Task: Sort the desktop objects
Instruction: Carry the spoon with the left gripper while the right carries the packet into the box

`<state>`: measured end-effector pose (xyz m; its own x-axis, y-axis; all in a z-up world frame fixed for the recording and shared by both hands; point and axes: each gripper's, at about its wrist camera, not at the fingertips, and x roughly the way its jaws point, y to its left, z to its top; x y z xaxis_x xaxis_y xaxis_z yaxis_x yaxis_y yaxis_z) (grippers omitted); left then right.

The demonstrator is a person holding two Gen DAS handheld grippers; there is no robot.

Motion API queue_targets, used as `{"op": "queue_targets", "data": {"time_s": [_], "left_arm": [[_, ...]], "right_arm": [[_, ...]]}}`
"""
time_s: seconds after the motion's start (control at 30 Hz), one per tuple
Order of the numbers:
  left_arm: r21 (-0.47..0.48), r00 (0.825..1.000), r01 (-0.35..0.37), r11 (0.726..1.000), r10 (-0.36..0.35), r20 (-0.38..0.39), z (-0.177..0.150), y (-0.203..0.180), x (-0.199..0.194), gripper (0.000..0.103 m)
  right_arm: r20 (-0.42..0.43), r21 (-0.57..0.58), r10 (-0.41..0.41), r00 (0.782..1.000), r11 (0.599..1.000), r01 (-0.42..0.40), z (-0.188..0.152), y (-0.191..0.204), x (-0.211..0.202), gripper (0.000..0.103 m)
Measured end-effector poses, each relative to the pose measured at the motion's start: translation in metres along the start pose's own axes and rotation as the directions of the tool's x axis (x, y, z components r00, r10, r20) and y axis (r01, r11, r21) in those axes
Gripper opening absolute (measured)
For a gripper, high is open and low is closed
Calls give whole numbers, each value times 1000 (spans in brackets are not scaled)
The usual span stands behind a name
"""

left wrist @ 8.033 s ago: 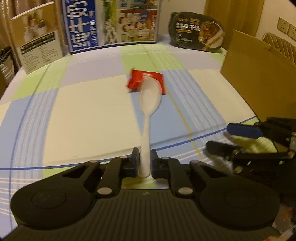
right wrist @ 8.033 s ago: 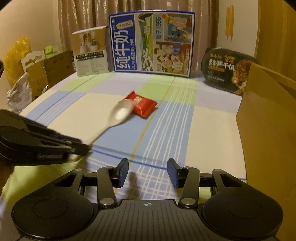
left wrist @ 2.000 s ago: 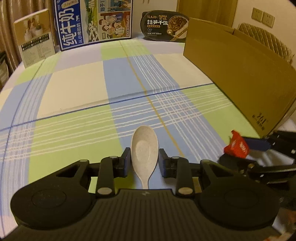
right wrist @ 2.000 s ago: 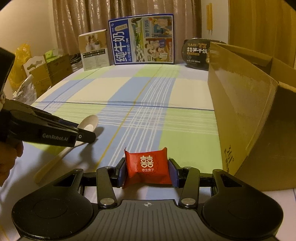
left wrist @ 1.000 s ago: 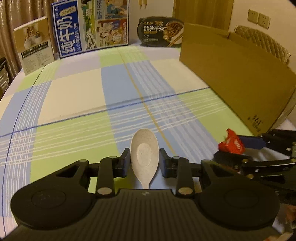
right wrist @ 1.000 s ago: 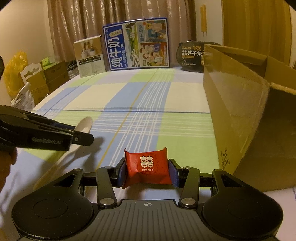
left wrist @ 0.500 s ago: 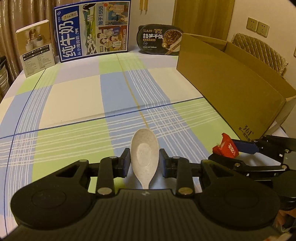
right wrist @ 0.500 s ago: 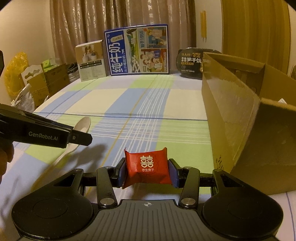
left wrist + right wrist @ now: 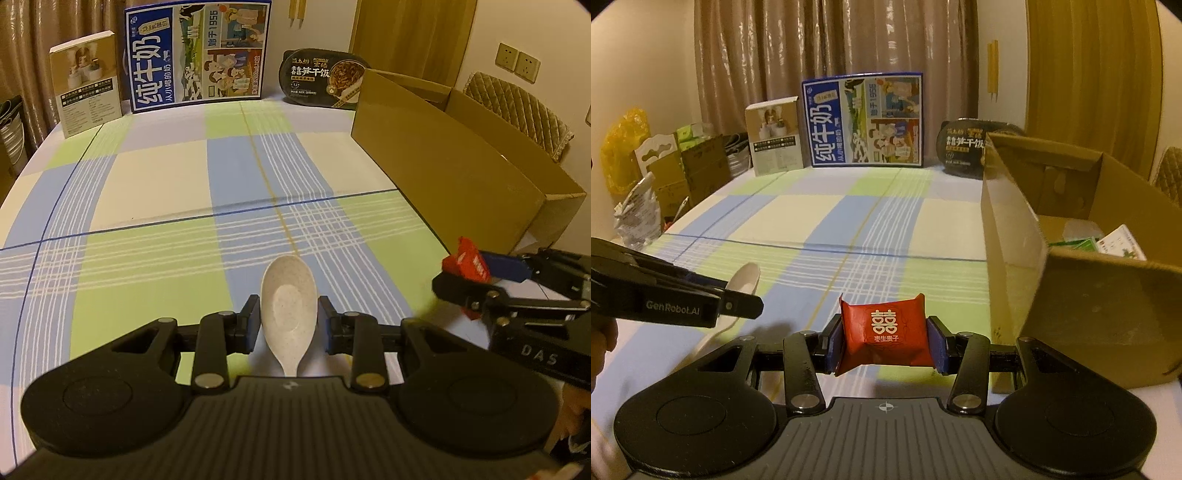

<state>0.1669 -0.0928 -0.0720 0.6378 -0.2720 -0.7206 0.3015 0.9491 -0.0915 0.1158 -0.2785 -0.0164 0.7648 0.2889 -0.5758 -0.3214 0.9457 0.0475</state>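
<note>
Carrying is the step in hand: your left gripper (image 9: 289, 321) clamps the pale spoon (image 9: 289, 308) and your right gripper (image 9: 884, 341) pinches the red packet (image 9: 885, 331), both held above the checked tablecloth (image 9: 155, 192). Next, I judge, you lift each over the near wall of the cardboard box (image 9: 1082, 295) to your right before letting go.

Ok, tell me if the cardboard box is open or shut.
Open: the box has no closed top, and the right wrist view shows packets inside.

"GenRobot.AI" on left claw (image 9: 738, 304) – "1956" on milk carton (image 9: 197, 55)
</note>
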Motion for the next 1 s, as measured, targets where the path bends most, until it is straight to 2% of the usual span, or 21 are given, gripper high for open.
{"op": "queue_targets", "data": {"time_s": [0.27,0.4,0.7,1.0], "left_arm": [[-40,999,11,999,-10,40,-1,-10,-37,27],[-49,996,51,998,-47,75,9,-26,-56,27],[1,970,175,984,-173,169,70,-92,-75,27],[-12,942,264,964,-256,219,140,-154,-45,27]], "right_arm": [[51,0,-2,999,1000,2,18,3,-40,44],[102,-2,-34,994,999,34,36,-6,-68,44],[163,47,-131,978,991,125,74,-78,-105,44],[169,107,-193,966,978,177,104,-163,-97,44]]}}
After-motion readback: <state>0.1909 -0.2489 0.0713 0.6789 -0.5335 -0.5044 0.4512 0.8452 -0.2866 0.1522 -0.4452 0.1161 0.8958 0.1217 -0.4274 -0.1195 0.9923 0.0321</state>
